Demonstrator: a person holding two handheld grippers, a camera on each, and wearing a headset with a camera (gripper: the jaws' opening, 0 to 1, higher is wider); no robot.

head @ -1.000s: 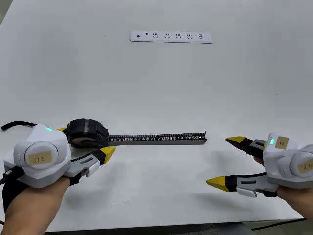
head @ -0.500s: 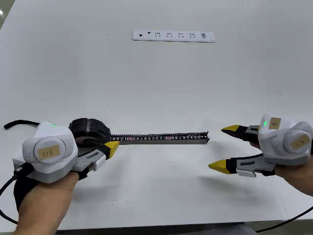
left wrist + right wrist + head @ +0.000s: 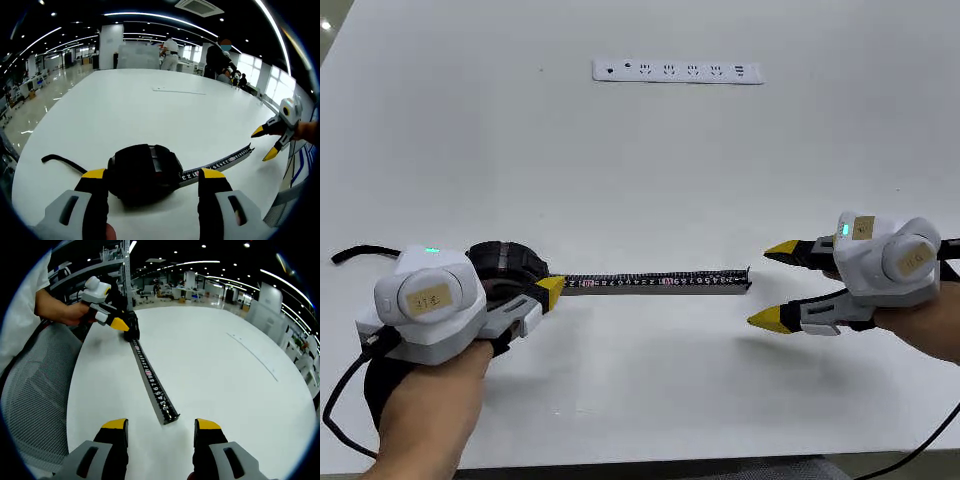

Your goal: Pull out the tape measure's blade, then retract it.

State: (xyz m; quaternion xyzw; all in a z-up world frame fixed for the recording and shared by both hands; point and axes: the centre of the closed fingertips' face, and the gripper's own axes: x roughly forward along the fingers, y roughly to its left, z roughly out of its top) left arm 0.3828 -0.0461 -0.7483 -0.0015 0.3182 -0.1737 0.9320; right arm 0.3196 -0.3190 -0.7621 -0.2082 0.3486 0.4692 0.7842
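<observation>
A black tape measure case (image 3: 505,268) lies on the white table (image 3: 640,170), with its blade (image 3: 655,281) drawn out to the right and lying flat. My left gripper (image 3: 505,282) is open and straddles the case (image 3: 145,172); one finger touches it and a small gap shows at the other. My right gripper (image 3: 772,284) is open just right of the blade's hooked end (image 3: 748,279). In the right gripper view the blade end (image 3: 170,417) lies just ahead of my right gripper (image 3: 161,424), apart from both jaws.
A white power strip (image 3: 677,71) lies at the far side of the table. A black strap (image 3: 360,252) trails left of the case. A mesh chair (image 3: 30,405) stands beside the table's near edge. People stand far off (image 3: 220,57).
My right gripper has risen and drawn nearer the blade's end. My left gripper's near jaw has come in closer to the case. The blade's length looks unchanged.
</observation>
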